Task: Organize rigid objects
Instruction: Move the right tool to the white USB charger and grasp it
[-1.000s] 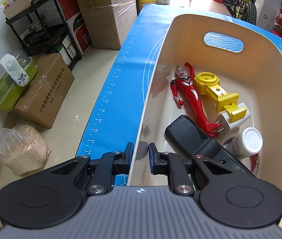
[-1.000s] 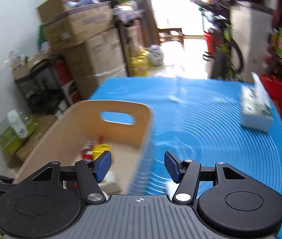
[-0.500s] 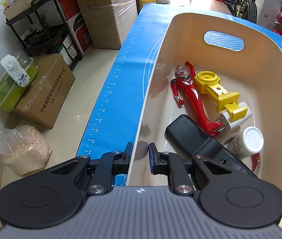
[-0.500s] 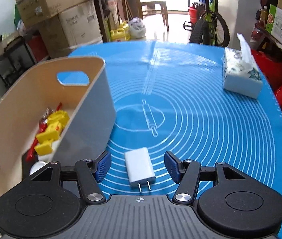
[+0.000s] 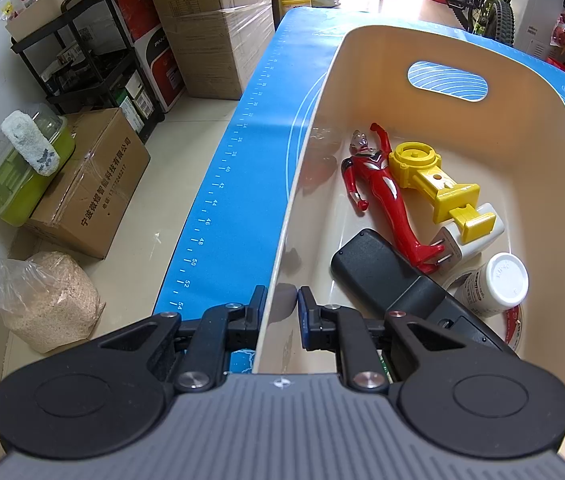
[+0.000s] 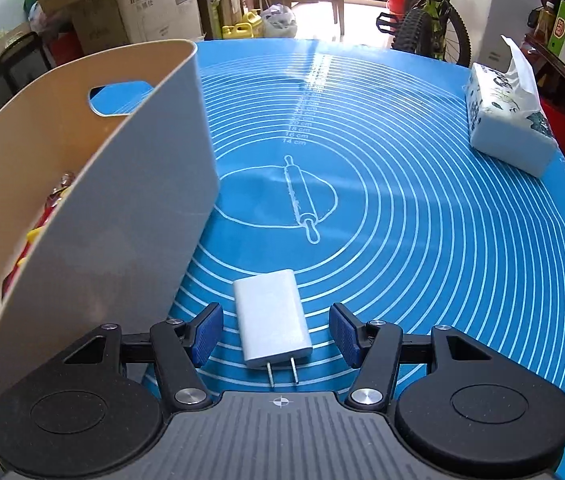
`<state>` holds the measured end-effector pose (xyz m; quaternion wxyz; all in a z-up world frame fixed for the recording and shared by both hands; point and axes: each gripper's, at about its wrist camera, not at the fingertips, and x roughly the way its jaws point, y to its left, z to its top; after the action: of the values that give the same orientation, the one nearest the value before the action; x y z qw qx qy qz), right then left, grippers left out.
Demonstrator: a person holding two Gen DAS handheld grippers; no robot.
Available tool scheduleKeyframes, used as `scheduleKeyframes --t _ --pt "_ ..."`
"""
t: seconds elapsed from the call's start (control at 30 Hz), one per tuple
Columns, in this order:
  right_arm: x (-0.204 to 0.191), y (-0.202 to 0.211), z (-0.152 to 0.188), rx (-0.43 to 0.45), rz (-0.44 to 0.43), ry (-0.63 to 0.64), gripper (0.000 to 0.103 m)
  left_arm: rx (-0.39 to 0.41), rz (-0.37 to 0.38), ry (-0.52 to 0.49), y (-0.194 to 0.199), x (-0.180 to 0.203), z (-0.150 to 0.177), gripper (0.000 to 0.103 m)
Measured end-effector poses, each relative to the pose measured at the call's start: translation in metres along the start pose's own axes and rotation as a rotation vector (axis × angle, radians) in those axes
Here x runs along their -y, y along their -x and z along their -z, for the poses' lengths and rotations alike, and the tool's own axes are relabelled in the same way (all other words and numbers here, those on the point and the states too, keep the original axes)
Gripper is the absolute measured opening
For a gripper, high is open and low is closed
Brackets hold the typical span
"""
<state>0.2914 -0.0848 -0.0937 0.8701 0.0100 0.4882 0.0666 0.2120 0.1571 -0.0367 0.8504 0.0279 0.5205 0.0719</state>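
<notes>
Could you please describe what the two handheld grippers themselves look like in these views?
Both share one build. The left gripper and right gripper each have a ribbed grey body with a small crosshair mark, two round black discs, black linkage arms with silver pivot screws, and blue ridged finger pads. No cables or sleeves show.

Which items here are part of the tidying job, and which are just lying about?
Job: bin, held by left gripper; charger between open right gripper; red figure, yellow toy, bottle.
Lying about: tissue pack, mat.
</notes>
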Motion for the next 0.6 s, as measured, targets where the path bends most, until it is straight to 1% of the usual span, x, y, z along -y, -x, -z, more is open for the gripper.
scheduleKeyframes --t 0.13,0.2,0.27,0.33,0.5,0.6 --pt "-0.005 -0.003 0.001 0.007 0.017 0.033 0.066 0.000 -0.001 -0.003 0.000 0.000 0.000 0.019" --pt "-0.007 -0.003 0.002 0.009 0.020 0.040 0.060 -0.001 -0.002 -0.003 0.000 0.000 0.000 0.019" --pt "-0.008 -0.003 0.002 0.015 0.034 0.066 0.049 -0.001 -0.003 -0.004 0.000 0.000 0.000 0.019" --pt "-0.008 -0.001 0.003 0.018 0.032 0.076 0.043 -0.001 -0.004 -0.004 0.000 0.001 0.000 0.019" --pt "-0.005 0.004 0.001 0.003 0.047 0.059 0.043 -0.002 -0.003 -0.002 0.000 0.000 0.000 0.019" --pt "-0.003 0.014 -0.002 0.032 0.052 0.034 0.043 -0.002 -0.002 -0.003 0.000 0.000 0.000 0.019"
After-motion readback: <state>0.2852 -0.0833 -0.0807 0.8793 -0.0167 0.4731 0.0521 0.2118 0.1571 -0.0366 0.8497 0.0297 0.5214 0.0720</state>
